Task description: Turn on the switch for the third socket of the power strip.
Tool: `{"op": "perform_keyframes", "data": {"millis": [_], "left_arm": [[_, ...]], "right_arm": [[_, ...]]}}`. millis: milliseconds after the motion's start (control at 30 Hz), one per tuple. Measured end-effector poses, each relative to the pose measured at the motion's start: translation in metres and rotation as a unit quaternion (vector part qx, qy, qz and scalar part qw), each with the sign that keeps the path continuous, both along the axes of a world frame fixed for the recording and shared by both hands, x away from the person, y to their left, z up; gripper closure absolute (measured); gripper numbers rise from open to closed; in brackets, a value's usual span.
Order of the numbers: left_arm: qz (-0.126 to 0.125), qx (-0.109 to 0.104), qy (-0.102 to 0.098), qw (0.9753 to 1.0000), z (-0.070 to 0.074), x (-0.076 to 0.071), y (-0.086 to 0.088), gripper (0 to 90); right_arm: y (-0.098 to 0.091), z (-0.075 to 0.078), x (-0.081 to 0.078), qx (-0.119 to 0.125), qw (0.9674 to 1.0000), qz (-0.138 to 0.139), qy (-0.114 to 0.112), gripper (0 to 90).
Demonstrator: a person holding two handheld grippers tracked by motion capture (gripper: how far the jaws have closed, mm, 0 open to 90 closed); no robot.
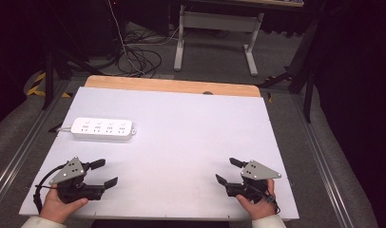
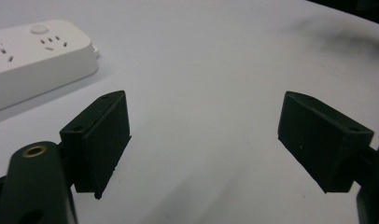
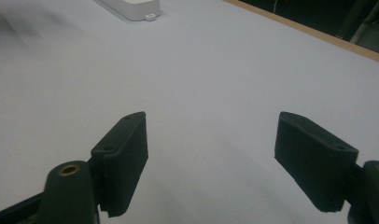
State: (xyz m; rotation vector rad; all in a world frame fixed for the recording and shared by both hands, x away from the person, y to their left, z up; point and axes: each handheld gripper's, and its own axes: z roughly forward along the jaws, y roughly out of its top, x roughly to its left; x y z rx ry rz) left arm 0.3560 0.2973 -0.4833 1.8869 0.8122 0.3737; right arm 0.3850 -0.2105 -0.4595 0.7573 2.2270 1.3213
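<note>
Fingers [image 2: 103, 140] of both grippers are spread wide and hold nothing; they are matte black blocks with flat pads. Left gripper [image 1: 104, 172] and right gripper [image 1: 228, 170] rest near the front edge of the white table [image 1: 191, 128]. Near the left gripper lies the power strip [image 1: 102, 128], smooth white plastic, long with rounded corners, with no readable writing.

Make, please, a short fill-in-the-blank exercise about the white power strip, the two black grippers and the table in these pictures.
1. The white plastic power strip lies nearer to the ____ gripper.
2. The jaws of the black left gripper stand ____, with nothing between them.
3. The black right gripper holds ____ between its jaws.
4. The pale grey table top has a bare ____ strip along its far edge.

Missing words: left; open; nothing; wooden
</note>
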Motion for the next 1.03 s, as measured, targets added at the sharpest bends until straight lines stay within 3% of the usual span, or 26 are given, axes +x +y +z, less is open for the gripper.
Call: {"op": "perform_keyframes", "data": {"millis": [133, 300, 467, 633, 733, 867, 1033], "left_arm": [[-0.011, 0.029, -0.007, 0.9995, -0.0014, -0.0028, -0.0019, 18.1], [-0.006, 0.018, -0.010, 0.9998, 0.0000, -0.0017, -0.0022, 18.1], [0.006, -0.007, -0.006, 0.9999, 0.0011, -0.0001, 0.0001, 18.1], [0.007, -0.013, -0.010, 0.9998, 0.0020, -0.0003, 0.0008, 18.6], [0.009, -0.012, -0.015, 0.9998, 0.0025, -0.0007, 0.0007, 18.7], [0.012, 0.004, -0.029, 0.9995, 0.0028, -0.0007, 0.0005, 18.7], [0.016, 0.001, -0.032, 0.9994, 0.0028, -0.0012, 0.0002, 18.6]], "right_arm": [[0.0002, -0.0001, 0.0000, -0.001, 1.0000, 0.000, 0.000, 26.4], [0.0002, -0.0003, 0.0001, -0.001, 1.0000, -0.001, 0.000, 26.4], [0.0006, -0.0006, 0.0005, -0.003, 1.0000, -0.002, 0.000, 26.4], [0.0008, -0.0006, 0.0007, -0.005, 1.0000, -0.002, -0.002, 26.4], [0.0009, -0.0006, 0.0006, -0.006, 1.0000, -0.002, -0.003, 26.4], [0.0007, -0.0006, 0.0005, -0.005, 1.0000, -0.003, -0.001, 26.4], [0.0007, -0.0006, 0.0008, -0.005, 1.0000, -0.002, -0.004, 26.4]]}}
